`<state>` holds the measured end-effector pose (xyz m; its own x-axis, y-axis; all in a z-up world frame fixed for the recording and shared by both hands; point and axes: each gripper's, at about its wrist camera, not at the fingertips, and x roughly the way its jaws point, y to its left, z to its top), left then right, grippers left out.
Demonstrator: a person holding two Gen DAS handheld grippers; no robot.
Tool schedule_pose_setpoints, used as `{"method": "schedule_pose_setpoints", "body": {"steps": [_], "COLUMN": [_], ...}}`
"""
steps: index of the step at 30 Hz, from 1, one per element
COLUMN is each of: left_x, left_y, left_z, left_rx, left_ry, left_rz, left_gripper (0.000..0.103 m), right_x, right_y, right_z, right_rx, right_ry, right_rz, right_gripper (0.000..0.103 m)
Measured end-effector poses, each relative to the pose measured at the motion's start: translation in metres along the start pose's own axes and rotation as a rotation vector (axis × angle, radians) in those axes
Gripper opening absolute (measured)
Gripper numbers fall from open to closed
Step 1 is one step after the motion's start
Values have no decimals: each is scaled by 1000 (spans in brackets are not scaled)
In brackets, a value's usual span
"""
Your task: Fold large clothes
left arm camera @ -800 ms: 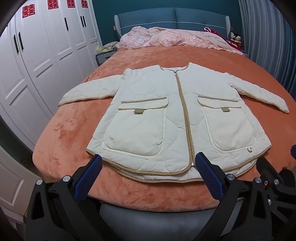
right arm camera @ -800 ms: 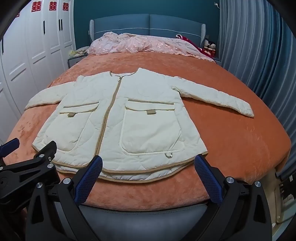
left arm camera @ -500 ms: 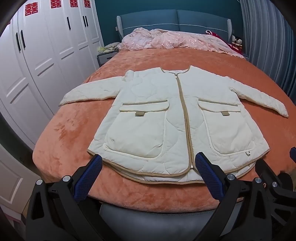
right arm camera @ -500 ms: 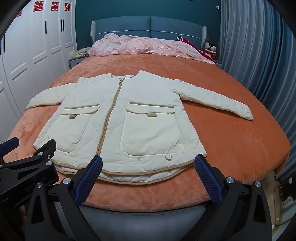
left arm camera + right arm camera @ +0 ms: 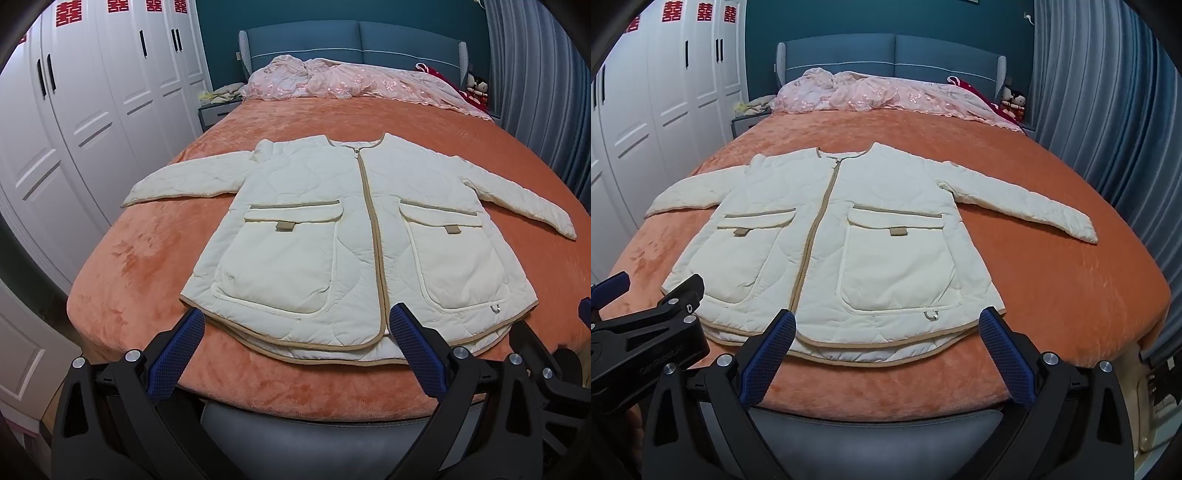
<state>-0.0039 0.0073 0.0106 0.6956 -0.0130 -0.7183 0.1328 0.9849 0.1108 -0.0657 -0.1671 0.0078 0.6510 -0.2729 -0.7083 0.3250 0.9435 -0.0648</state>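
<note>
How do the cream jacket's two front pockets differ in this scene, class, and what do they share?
The pocket toward the wardrobe has no ring at its bottom edge; the pocket toward the curtain carries a small metal ring near its lower corner. The wardrobe-side pocket looks puffier and more rumpled; the curtain-side one lies flatter. Both have a tan-trimmed flap with a small tan tab on the jacket.

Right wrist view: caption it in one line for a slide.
Open right gripper above the hem of a cream jacket spread flat on an orange bed.

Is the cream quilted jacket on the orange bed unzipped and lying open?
No, the cream quilted jacket lies flat on the orange bedspread with its tan-trimmed front closed from neckline to hem.
</note>
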Motion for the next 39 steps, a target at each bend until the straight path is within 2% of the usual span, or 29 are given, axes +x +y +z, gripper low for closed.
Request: {"method": "schedule_pose_setpoints", "body": {"steps": [39], "left_x": [-2], "left_y": [7], "left_z": [1], "left_rx": [-21], "left_ry": [3], "left_rz": [4], "left_gripper": [97], "right_x": [-5], "right_y": [3], "right_z": [2], "right_rx": [-14], "right_ry": [-8], "right_rz": [2], "right_gripper": [98]}}
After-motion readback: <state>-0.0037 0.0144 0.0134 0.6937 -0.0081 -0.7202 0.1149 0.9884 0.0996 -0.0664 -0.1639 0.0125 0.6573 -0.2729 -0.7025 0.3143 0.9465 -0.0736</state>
